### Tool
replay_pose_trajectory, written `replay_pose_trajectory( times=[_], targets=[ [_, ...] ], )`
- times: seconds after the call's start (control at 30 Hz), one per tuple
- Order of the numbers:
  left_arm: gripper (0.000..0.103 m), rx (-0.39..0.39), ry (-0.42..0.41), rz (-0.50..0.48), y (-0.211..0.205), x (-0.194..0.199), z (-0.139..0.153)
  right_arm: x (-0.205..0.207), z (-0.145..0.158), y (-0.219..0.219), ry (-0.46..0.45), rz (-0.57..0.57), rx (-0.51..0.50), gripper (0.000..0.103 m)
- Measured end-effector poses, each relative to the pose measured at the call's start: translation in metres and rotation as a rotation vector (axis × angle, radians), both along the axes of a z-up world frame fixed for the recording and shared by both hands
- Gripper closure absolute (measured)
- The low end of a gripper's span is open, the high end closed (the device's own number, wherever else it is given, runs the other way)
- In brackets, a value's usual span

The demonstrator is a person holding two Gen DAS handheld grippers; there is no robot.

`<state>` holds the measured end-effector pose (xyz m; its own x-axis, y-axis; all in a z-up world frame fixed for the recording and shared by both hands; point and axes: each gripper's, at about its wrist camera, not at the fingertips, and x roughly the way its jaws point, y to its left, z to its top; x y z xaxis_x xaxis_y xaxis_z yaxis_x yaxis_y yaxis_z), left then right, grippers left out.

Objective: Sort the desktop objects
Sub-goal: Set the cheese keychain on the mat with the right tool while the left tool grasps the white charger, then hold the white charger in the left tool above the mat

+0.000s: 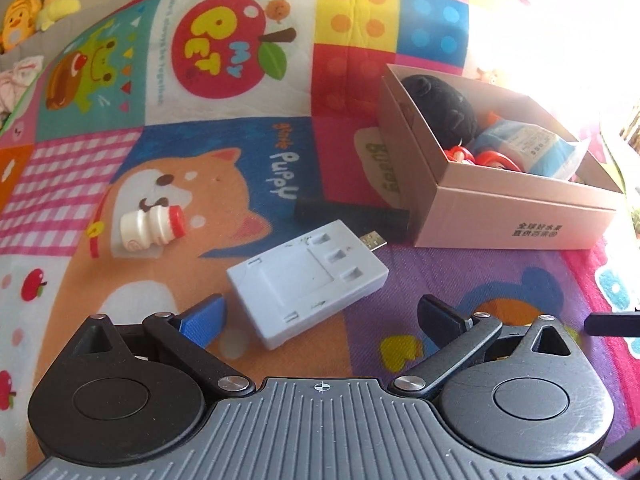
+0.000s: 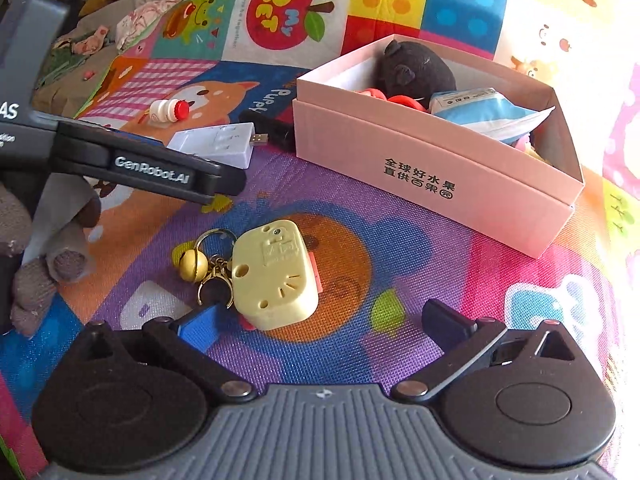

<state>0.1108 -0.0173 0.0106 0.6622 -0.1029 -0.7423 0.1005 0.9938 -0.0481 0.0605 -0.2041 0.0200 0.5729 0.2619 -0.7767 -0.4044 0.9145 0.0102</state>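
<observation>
My left gripper [image 1: 320, 316] is open and empty, its jaws wide apart just in front of a pale blue USB charger block [image 1: 308, 280] on the play mat. A small white bottle with a red cap [image 1: 154, 226] lies to the left, a black stick-shaped item [image 1: 352, 216] beyond the charger. My right gripper [image 2: 320, 320] is open and empty, just behind a cream cheese-shaped keychain [image 2: 274, 274] with a gold bell [image 2: 192, 266]. The pink box [image 1: 516, 216] [image 2: 432, 172] holds a black plush [image 2: 416, 68], red items and a blue packet [image 2: 484, 110].
The colourful play mat [image 1: 224, 148] covers the surface. The left gripper's body [image 2: 132, 160] crosses the left of the right wrist view, with a gloved hand below it. Plush toys [image 1: 36, 8] and cloth lie beyond the mat's far left edge.
</observation>
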Motion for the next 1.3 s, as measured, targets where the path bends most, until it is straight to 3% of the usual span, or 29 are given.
replay_pose_trajectory(
  times=[0.2, 0.27, 0.53, 0.8, 0.97, 1.13, 1.3],
  targets=[
    [0.001, 0.029, -0.035, 0.037, 0.003, 0.007, -0.005, -0.006, -0.004, 0.001, -0.057, -0.016, 0.017, 0.000],
    [0.010, 0.046, -0.047, 0.036, 0.004, 0.005, -0.004, -0.009, -0.006, 0.001, -0.078, -0.020, 0.024, 0.000],
    [0.010, 0.045, -0.045, 0.046, 0.022, -0.002, -0.001, -0.007, -0.008, 0.006, -0.093, -0.045, 0.030, 0.000],
    [0.007, 0.051, -0.064, 0.035, 0.069, -0.041, -0.004, -0.012, -0.008, 0.011, -0.106, -0.085, 0.036, 0.000],
    [0.005, 0.069, -0.057, 0.116, 0.097, -0.047, -0.001, -0.015, -0.008, 0.015, -0.107, -0.087, 0.030, 0.000],
    [0.003, -0.081, -0.012, 0.067, 0.095, -0.042, 0.007, -0.017, -0.008, 0.017, -0.113, -0.092, 0.027, 0.000],
    [0.003, -0.060, -0.020, 0.031, 0.065, -0.018, 0.002, -0.017, -0.009, 0.017, -0.113, -0.092, 0.028, 0.000]
  ],
)
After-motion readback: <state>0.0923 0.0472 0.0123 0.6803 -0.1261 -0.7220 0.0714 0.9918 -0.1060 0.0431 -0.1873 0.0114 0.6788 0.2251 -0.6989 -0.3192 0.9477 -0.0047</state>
